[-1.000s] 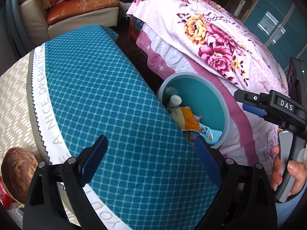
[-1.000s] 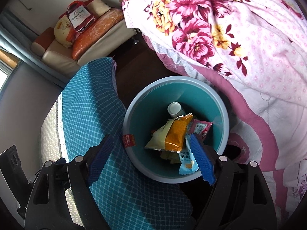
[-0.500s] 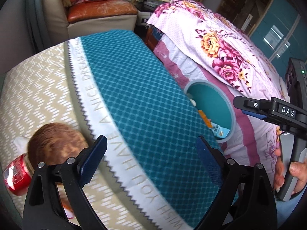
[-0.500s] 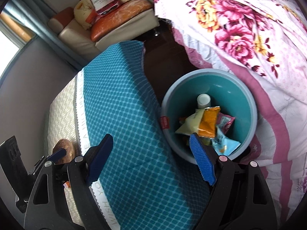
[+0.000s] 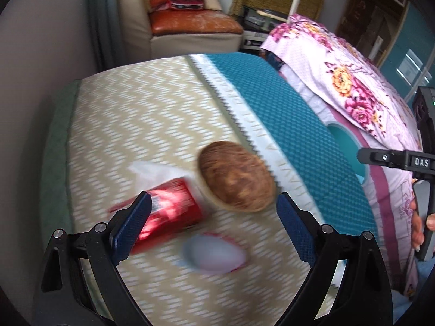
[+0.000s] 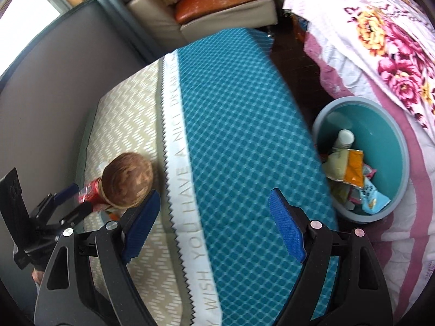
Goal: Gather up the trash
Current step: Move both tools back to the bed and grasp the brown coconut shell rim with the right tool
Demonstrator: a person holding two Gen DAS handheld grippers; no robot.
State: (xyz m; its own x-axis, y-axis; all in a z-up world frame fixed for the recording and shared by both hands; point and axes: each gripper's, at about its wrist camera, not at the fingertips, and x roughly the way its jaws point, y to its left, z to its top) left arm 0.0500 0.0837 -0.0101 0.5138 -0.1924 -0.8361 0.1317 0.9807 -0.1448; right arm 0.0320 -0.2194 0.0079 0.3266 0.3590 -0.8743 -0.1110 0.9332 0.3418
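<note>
Here, left claw wide apart, empty, over the blurred red can and brown bun lying mid-frame on the worktop. Right claw likewise spread, gripping nothing — teal trash bin at right edge, wrappers inside.

In the left wrist view motion blur smears the red packet and the pale rounded thing near it, so neither can be named for sure. The table's edge hides most of the teal bin. In the right wrist view the brown round lid covers most of that red packet
</note>
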